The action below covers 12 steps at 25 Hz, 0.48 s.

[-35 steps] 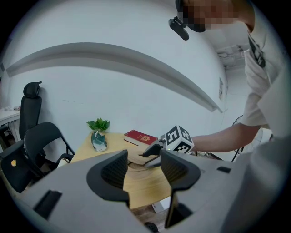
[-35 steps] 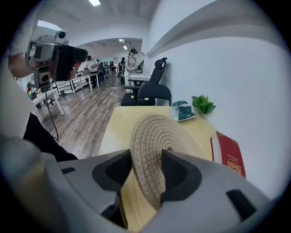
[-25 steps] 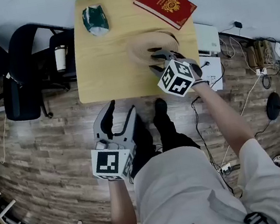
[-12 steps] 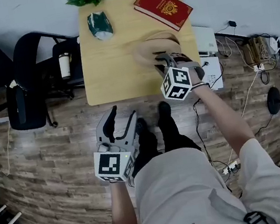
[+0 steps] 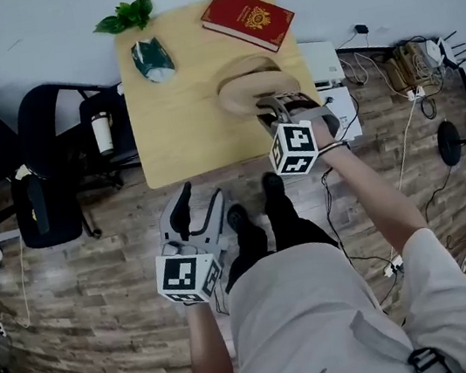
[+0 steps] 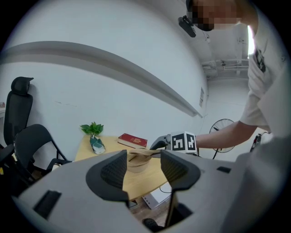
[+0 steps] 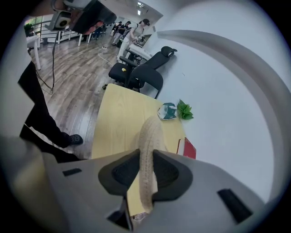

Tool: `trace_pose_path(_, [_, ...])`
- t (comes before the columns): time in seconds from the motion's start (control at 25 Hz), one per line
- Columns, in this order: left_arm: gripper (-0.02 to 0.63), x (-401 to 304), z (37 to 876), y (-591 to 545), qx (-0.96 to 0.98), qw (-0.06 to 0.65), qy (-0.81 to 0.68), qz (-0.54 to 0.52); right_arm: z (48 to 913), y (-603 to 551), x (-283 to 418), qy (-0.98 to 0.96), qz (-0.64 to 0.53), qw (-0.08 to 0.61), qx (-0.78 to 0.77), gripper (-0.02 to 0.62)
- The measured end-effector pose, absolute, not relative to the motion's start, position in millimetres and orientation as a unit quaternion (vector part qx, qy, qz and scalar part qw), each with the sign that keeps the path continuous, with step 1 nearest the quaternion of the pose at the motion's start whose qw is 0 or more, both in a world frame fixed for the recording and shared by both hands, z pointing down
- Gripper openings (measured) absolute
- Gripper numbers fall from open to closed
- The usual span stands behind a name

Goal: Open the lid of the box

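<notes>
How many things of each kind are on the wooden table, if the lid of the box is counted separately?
red book: 1
woven box: 1
woven lid: 1
green plant: 1
green pouch: 1
Total: 5

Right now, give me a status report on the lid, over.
Right gripper jaws closing on lid edge, lid tilted up off box. Left gripper open, empty, short of table. Red book clear of lid.

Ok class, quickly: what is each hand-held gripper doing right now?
Left hand-held gripper: open, empty.
Right hand-held gripper: jaws closing on the woven lid, pinched between them.
</notes>
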<state>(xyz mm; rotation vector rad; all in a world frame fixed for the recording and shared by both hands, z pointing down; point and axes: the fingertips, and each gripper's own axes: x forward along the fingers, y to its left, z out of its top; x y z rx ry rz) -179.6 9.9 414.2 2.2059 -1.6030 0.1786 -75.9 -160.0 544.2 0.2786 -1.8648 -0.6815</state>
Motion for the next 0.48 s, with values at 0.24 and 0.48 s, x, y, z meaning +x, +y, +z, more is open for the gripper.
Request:
trace_pose_path(0.24, [0.212, -173, 410, 10, 0.812, 0.202, -0.545, 0.056, 520, -139, -66, -0.783, -0.297, 0.529, 0.137, 0.086])
trace_pose_path(0.48, [0.212, -164, 402, 3, 0.833, 0.193, -0.515, 0.062, 490, -121, -64, -0.803, -0.278, 0.497, 0.175, 0.084])
